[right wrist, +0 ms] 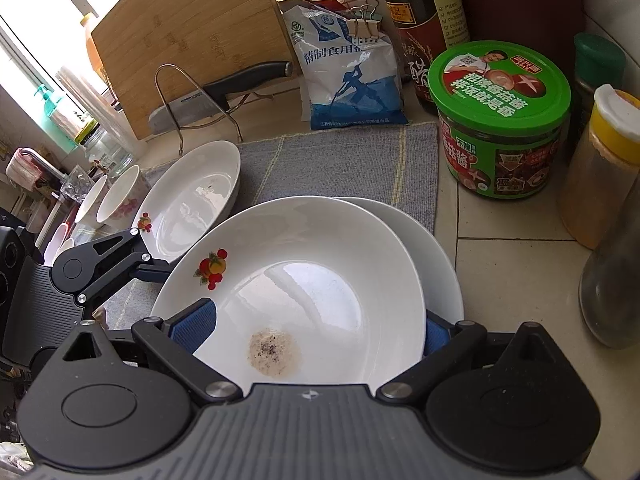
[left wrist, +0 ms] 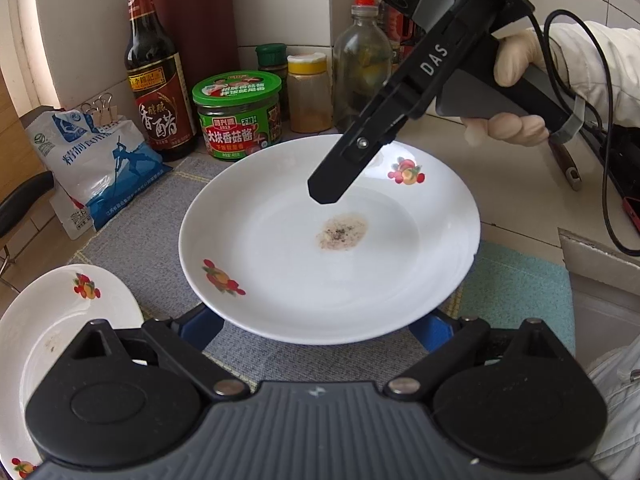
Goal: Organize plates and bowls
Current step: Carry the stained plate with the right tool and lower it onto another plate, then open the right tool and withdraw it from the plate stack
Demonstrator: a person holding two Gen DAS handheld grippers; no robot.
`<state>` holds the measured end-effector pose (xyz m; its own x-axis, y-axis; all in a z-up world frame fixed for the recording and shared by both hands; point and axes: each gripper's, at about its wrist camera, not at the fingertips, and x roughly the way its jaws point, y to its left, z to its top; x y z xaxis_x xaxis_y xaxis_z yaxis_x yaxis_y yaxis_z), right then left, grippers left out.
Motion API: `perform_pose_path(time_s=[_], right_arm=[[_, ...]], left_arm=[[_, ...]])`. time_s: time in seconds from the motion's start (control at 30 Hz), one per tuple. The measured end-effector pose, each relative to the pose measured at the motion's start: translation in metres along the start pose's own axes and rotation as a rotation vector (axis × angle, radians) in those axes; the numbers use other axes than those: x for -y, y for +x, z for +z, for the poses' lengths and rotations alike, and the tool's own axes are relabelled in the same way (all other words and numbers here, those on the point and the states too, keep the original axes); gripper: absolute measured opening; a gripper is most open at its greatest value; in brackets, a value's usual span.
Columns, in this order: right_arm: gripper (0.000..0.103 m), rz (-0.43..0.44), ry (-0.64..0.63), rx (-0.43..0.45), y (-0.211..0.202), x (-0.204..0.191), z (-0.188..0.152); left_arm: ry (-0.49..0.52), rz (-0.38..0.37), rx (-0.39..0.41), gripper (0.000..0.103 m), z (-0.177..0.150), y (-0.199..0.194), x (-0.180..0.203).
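Plate (right wrist: 320, 280) between right gripper's (right wrist: 316, 330) wide jaws; left gripper's (left wrist: 320, 326) jaws likewise wide.

plate (right wrist: 304, 280) atop another plate (right wrist: 436, 252), jar (right wrist: 500, 120) behind

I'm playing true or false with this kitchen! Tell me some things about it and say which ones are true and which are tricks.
1. The plate with the brown stain has little fruit pictures on it. True.
2. The sauce jar has a red lid. False: its lid is green.
3. A knife sits in front of the wooden cutting board. True.
4. The stained plate is the only plate here. False: a second plate with fruit pictures lies beside it.
5. The dark bottle is lying on its side. False: it stands upright by the wall.
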<state>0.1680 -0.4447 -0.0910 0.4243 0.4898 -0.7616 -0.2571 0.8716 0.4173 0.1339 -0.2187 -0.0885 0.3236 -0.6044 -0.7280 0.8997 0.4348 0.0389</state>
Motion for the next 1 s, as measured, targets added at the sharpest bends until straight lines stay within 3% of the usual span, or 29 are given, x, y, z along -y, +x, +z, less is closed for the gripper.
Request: perform_pose_path(time_s=[0.53, 0.73, 1.0], right_arm=[[0.102, -0.040, 0.040, 0.017, -0.010, 0.006, -0.004], [0.102, -0.097, 0.026, 0.016, -0.019, -0.003, -0.006], [0.103, -0.238, -0.030, -0.016, -0.013, -0.022, -0.006]], left_arm=[[0.019, -0.028, -0.001, 0.099, -0.001, 0.003, -0.004], [0.022, -0.030, 0.003, 0.100, -0.001, 0.004, -0.003], [-0.015, -0.015, 0.023, 0.099, -0.005, -0.006, -0.003]])
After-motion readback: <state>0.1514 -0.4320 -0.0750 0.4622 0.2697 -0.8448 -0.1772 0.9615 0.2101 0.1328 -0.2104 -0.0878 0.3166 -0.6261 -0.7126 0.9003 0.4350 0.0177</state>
